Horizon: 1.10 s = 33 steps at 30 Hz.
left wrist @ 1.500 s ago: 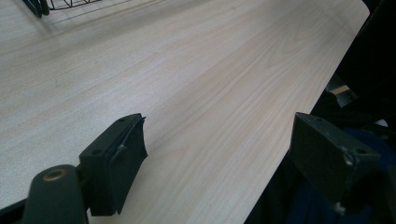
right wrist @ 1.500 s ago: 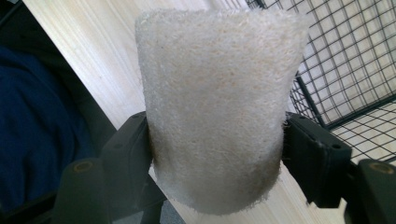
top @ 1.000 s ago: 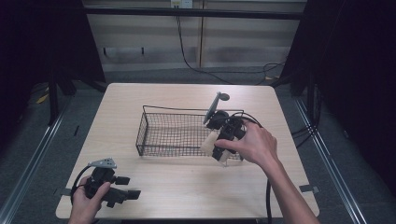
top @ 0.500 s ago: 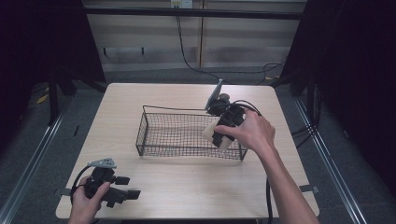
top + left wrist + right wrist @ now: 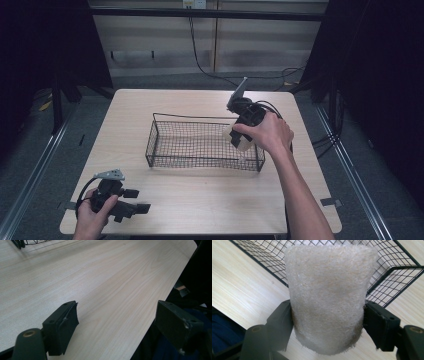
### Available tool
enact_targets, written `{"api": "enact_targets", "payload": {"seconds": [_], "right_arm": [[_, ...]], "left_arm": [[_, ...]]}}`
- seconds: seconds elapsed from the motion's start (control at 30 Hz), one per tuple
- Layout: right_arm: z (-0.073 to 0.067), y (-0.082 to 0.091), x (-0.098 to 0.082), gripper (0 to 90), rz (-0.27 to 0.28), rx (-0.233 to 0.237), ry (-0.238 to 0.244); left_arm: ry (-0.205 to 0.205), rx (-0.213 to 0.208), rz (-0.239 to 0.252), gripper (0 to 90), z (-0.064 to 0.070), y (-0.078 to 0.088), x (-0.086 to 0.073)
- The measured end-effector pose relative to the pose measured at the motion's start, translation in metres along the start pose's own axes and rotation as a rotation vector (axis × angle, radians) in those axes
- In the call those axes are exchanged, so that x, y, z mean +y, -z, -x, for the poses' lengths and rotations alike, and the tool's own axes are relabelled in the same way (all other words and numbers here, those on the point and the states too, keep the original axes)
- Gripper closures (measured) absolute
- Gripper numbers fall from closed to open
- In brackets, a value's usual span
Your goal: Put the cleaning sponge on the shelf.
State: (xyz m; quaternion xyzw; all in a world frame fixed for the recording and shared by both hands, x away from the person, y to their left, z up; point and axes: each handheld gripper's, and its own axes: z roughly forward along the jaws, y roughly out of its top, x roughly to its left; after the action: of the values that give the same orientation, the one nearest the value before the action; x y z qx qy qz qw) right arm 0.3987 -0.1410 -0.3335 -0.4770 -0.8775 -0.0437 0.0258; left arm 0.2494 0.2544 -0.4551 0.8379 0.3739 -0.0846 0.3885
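A cream, fuzzy sponge pad (image 5: 329, 295) is clamped between the two black jaws of my right gripper (image 5: 328, 321). In the high view the right gripper (image 5: 239, 136) holds the sponge (image 5: 244, 142) over the right end of a black wire basket (image 5: 165, 150), just above its rim. In the right gripper view the basket mesh (image 5: 397, 270) lies behind the pad. My left gripper (image 5: 137, 201) rests low at the table's front left corner. Its jaws stand wide apart over bare wood in the left gripper view (image 5: 117, 312), with nothing between them.
The light wooden table (image 5: 210, 200) has open surface in front of the basket. A corner of the basket (image 5: 22, 243) shows far off in the left gripper view, and the table's front edge (image 5: 160, 302) runs close by the left gripper. Cables trail off the right side (image 5: 320, 140).
My right gripper has carried the sponge up and away from the person, from the basket's near right corner to above its right end. The left gripper has not moved.
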Motion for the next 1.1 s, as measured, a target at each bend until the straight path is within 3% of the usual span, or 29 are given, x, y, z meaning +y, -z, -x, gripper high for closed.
{"api": "enact_targets", "payload": {"seconds": [0.37,0.73,0.87,1.1], "right_arm": [[0.009,0.004,0.006,28.6,0.031,0.013,-0.05],[0.026,-0.002,0.003,28.6,0.039,0.009,-0.163],[0.031,-0.012,0.002,28.5,0.019,0.02,-0.198],[0.041,-0.036,-0.003,28.6,-0.018,0.04,-0.3]], "left_arm": [[0.0,0.001,-0.002,18.4,0.0,0.0,0.0],[-0.003,0.002,-0.007,18.3,-0.001,-0.001,0.0],[-0.005,-0.002,-0.011,18.4,0.0,0.0,0.0],[-0.004,-0.001,-0.01,18.4,-0.001,0.0,0.0]]}}
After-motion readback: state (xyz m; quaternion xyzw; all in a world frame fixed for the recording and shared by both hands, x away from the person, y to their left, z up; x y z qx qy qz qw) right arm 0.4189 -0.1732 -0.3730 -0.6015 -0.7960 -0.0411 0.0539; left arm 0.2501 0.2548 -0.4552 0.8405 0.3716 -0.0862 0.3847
